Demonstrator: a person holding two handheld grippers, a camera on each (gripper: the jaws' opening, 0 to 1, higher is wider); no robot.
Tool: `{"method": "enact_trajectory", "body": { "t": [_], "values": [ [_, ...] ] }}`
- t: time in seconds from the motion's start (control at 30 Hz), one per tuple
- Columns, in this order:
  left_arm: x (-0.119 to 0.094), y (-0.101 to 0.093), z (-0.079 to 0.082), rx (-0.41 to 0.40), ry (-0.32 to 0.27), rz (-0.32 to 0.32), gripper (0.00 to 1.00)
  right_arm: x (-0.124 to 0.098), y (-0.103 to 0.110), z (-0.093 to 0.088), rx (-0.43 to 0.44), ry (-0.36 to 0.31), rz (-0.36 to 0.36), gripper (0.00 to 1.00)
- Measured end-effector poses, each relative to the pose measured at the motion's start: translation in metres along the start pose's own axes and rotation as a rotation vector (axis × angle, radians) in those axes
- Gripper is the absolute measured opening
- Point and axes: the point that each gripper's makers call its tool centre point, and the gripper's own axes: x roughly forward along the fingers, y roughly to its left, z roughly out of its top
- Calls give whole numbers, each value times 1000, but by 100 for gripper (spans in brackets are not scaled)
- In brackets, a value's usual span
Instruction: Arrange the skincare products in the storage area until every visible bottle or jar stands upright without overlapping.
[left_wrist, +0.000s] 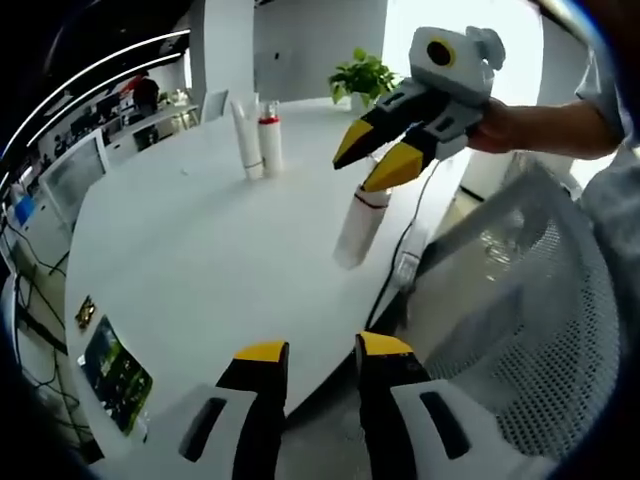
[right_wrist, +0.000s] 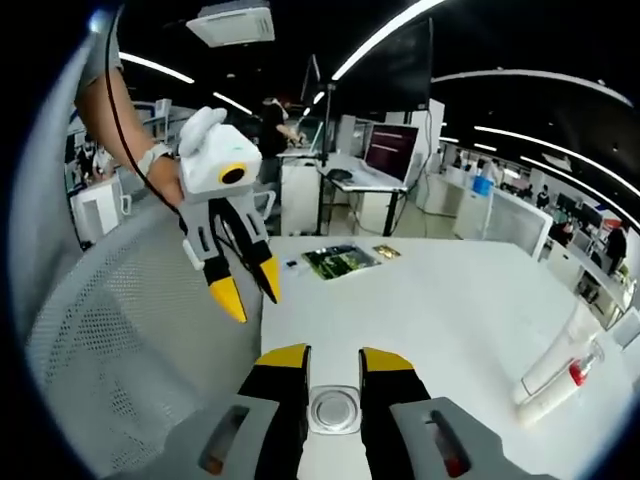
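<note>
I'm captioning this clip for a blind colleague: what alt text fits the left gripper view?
The right tongs hold a white tube by its top, above the edge of a white table. Two more tubes stand upright farther back, near a potted plant, and the left tongs hang open in front.

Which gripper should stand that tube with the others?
Right. The right gripper already has the white red-banded tube between its jaws; the left gripper hangs open off the white table edge.
</note>
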Motion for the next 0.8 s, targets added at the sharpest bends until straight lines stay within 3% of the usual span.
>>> {"method": "enact_trajectory", "body": {
  "t": [0.1,0.17,0.4,0.47,0.8],
  "values": [
    [0,-4,5,1,-22,-13,27,1,0,8,-2,23,26,11],
    [0,-6,6,12,-31,-23,30,3,8,17,2,18,84,11],
    [-9,-9,31,4,-164,-42,37,9,33,46,-121,31,229,11],
    [-11,-12,33,-1,-178,-57,38,11,37,51,-155,46,255,11],
    [-23,-20,53,28,-294,-86,42,14,68,104,-204,-27,373,11]
  ]
}}
